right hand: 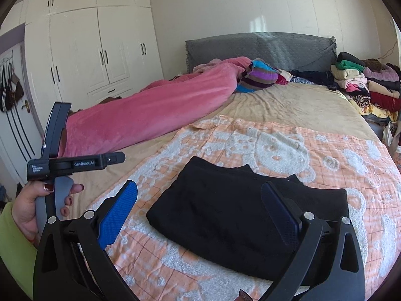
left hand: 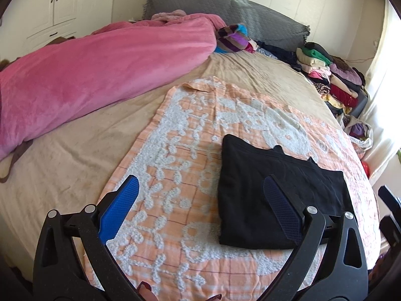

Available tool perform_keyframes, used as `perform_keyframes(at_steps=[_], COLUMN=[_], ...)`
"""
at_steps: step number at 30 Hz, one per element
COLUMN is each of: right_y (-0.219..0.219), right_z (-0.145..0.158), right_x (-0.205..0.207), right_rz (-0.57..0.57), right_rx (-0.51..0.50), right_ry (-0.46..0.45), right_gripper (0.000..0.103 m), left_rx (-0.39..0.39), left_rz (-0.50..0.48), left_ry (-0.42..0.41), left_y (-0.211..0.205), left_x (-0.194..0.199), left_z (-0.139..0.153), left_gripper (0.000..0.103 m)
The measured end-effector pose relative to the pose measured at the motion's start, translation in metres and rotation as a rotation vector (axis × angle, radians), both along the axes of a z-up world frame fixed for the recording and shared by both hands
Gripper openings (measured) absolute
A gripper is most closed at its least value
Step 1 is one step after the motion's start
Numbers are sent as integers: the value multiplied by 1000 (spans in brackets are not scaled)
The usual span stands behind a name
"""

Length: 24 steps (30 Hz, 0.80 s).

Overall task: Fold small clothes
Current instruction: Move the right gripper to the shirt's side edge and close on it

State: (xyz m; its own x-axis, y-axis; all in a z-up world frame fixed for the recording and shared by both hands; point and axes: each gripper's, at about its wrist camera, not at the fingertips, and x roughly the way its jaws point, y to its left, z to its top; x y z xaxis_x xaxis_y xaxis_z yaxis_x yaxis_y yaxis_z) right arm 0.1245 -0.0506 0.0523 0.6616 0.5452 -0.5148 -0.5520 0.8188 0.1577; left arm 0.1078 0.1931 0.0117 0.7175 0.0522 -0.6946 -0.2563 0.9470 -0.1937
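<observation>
One hand (right hand: 37,208), right view only

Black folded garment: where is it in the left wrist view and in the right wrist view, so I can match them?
Left wrist view: black folded garment lies lower right of centre, partly behind the gripper's right-hand finger.
Right wrist view: it lies lower centre, between the open fingers.
Shared landmark: the orange-and-white patterned towel beneath it, with the pink blanket to its left.
</observation>
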Motion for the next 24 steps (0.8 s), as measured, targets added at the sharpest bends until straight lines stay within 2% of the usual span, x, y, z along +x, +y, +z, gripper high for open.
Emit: perform_keyframes(at_steps=[11, 24], right_y=[44, 99], right_z=[-43, -114], right_x=[1, 0], right_rz=[62, 145], right_rx=[-133, -360], right_ry=[28, 32], right_gripper=[99, 99], left_rx=[-20, -26], left_rz=[53, 59], left_ry=[33, 102], left_y=[26, 34], left_x=[7, 28], left_z=[-18, -56], left_gripper=[93, 93])
